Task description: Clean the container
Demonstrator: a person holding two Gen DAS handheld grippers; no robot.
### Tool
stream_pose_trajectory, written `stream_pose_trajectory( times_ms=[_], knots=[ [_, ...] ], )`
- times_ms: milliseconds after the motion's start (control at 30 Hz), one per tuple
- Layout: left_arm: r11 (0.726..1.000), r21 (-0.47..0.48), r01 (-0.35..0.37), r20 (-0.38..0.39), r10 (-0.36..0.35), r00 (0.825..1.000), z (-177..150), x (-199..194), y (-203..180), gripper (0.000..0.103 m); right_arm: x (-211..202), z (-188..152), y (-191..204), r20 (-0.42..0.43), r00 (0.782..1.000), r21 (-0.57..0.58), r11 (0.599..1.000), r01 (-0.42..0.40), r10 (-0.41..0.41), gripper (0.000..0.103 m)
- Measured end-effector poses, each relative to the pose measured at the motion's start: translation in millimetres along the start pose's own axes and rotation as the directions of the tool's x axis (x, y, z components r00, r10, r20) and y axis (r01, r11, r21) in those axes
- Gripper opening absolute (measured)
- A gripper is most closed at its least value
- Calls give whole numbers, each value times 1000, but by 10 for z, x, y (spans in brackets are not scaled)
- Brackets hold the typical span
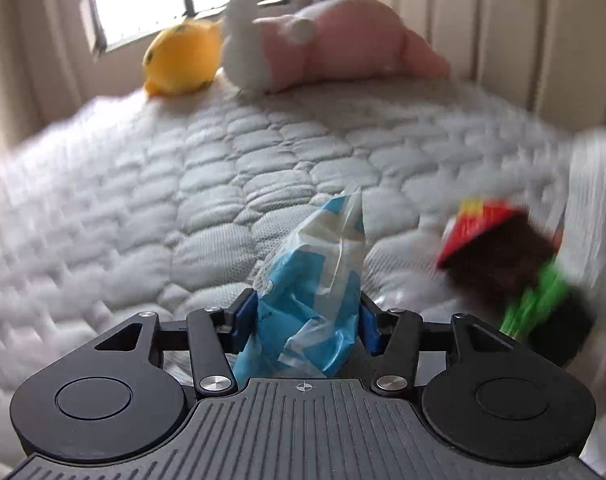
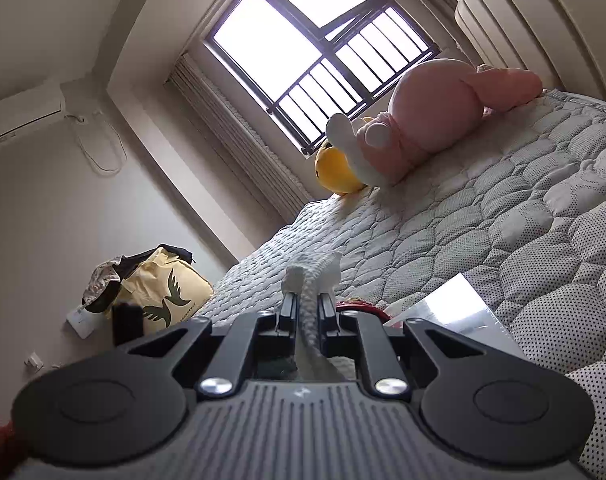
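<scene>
My left gripper (image 1: 309, 316) has its jaws clamped on a crumpled blue plastic bag (image 1: 315, 292) above the bed (image 1: 183, 184). My right gripper (image 2: 306, 310) pinches a white knitted cloth (image 2: 315, 276); the clear container (image 2: 455, 312) lies just beside it on the mattress.

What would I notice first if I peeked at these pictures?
Probably the big pink plush toy lying at the far end of the quilted mattress, with a yellow plush toy tucked beside it under the bright window. Up close, the left tool grips a crinkly blue and white plastic bag, and the right tool pinches a white knitted cloth.
</scene>
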State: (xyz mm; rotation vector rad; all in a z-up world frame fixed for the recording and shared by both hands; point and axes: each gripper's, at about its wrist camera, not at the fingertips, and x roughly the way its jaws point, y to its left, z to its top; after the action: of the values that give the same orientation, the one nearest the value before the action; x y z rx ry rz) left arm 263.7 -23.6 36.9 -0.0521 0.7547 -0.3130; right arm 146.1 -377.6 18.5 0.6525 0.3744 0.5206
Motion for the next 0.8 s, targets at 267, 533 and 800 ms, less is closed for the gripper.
stream_pose_trajectory(
  times_ms=[267,533,800],
  knots=[
    [423,-813,401,153,-510,847,-863,-61,846,58,70,-50,47,-31,999,-6,1000,-28,28,13],
    [882,-380,278,201,-214,956,-661,-641,360,90,222,-108,244,-61,998,-86,996,3,-9,7],
    [995,-13,96,118,-94,989,-732,-491,-741,93,418,108,779,-147,951,-97,953,-287,271,6]
  ],
)
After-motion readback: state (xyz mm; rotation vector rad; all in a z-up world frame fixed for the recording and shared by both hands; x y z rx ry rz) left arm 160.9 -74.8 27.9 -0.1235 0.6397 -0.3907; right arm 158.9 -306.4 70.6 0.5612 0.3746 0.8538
